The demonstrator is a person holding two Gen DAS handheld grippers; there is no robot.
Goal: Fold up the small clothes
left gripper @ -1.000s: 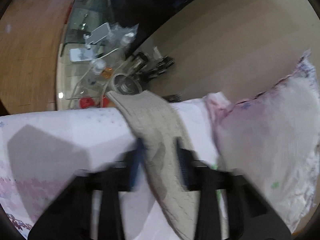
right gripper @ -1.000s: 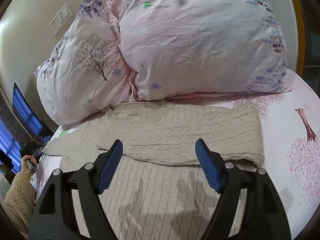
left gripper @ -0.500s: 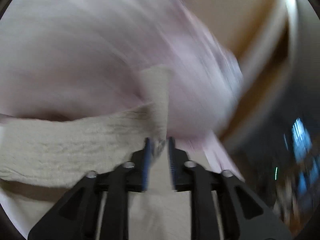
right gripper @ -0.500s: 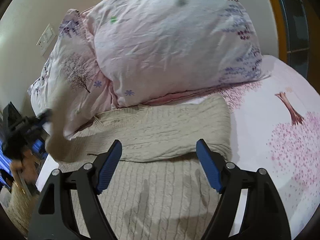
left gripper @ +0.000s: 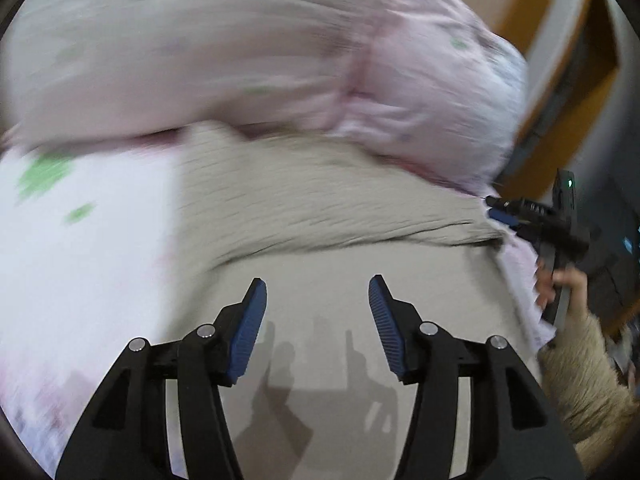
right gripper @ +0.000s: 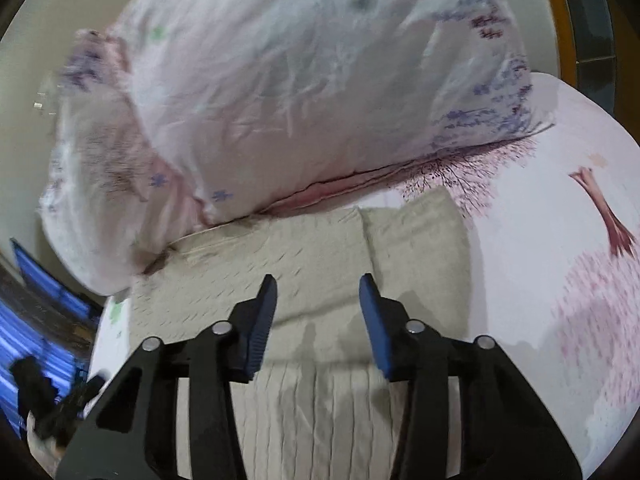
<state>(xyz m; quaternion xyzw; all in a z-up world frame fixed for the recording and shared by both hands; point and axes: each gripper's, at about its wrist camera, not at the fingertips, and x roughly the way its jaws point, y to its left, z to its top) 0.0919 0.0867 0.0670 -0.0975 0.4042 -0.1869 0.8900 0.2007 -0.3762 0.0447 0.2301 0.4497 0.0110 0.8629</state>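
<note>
A beige cable-knit sweater point(right gripper: 320, 392) lies flat on the bed with both sleeves folded across its chest point(right gripper: 304, 256). It also shows in the left wrist view point(left gripper: 320, 208). My left gripper point(left gripper: 316, 312) is open and empty just above the sweater's body. My right gripper point(right gripper: 318, 316) is open and empty, hovering over the folded sleeves. The right gripper and the hand holding it show at the right edge of the left wrist view point(left gripper: 556, 228).
Two pink floral pillows point(right gripper: 304, 92) lie against the wall behind the sweater. The bedsheet point(right gripper: 560, 264) with a pink tree print extends to the right. A wooden bed frame point(left gripper: 576, 52) edges the bed. A bright blue screen point(right gripper: 24, 328) is at far left.
My left gripper carried the sleeve across the sweater, let it go and opened. The sleeve now lies folded on the chest. My right gripper narrowed somewhat and moved closer to the sweater.
</note>
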